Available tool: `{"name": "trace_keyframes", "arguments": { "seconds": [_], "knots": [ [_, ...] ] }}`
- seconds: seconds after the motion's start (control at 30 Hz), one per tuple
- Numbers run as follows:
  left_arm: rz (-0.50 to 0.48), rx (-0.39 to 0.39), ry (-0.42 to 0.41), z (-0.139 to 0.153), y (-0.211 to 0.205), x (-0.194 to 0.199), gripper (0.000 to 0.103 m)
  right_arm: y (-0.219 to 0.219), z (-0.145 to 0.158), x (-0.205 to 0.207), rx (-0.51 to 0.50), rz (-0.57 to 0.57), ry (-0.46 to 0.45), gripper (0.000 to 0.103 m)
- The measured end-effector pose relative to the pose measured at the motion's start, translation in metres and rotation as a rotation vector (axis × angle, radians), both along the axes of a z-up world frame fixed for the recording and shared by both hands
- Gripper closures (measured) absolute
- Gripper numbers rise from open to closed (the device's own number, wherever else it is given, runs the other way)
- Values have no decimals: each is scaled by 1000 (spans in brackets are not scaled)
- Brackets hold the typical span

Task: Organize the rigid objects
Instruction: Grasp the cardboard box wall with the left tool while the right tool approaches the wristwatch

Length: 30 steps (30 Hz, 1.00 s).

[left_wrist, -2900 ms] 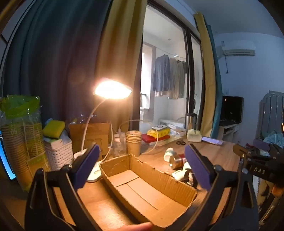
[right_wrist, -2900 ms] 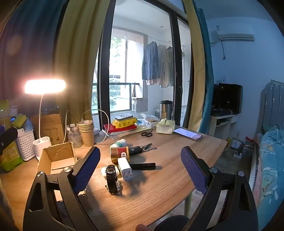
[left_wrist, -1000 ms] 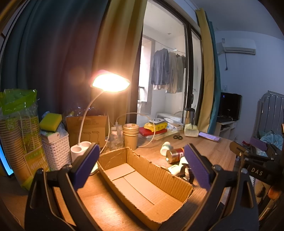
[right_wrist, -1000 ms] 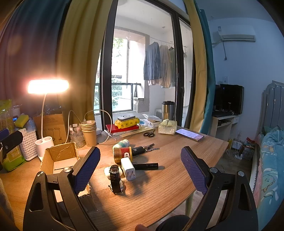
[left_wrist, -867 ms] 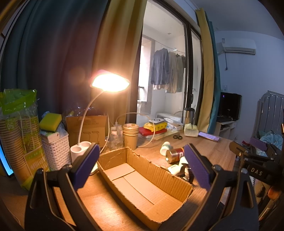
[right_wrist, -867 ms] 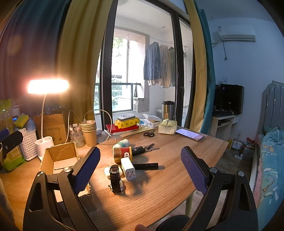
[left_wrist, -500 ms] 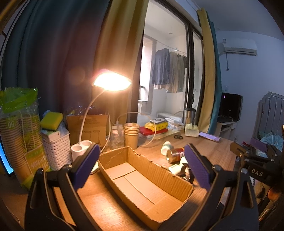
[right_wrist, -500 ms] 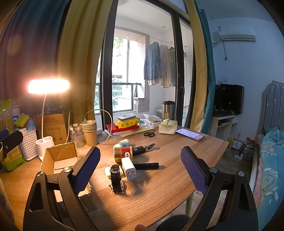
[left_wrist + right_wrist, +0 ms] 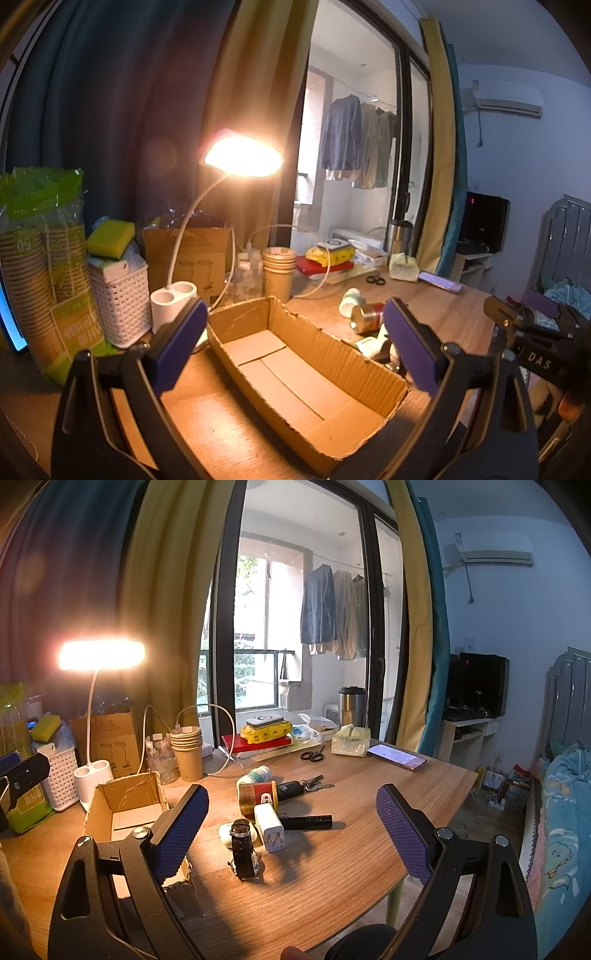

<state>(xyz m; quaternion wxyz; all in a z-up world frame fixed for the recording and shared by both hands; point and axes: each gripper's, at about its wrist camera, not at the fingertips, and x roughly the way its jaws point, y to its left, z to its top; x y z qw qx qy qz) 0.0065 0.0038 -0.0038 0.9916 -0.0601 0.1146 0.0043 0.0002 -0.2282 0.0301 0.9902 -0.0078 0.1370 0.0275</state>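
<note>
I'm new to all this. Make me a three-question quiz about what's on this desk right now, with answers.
1. True or false: the open brown cardboard box already holds sorted items.
2. Which lies nearest the right gripper? A) black-strapped wristwatch B) black-handled scissors C) dark smartphone
3. Fill in: the white wall charger with metal prongs lies beside a slim black ______.

Key
1. False: only the bare cardboard floor shows inside.
2. A: the watch lies between its open fingers in the right wrist view.
3. Flashlight.

The left gripper is also open and empty, over the box.
</note>
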Motion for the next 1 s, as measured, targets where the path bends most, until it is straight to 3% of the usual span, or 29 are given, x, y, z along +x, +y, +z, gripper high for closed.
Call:
{"name": "trace_keyframes", "arguments": {
  "seconds": [0.23,0.53,0.83,1.0],
  "knots": [
    [48,-31,103,-15,9,20,6,3,-14,5,-1,7,35,9],
    [82,-113,333,-59,24,63,6,-1,-25,19,-3,-2,93,9],
    [71,-81,530,-96,18,94,6,-2,-36,29,-9,-3,144,9],
    [-17,-39,643,-113,10,110,7,-2,-40,33,-13,-8,165,9]
  ]
}}
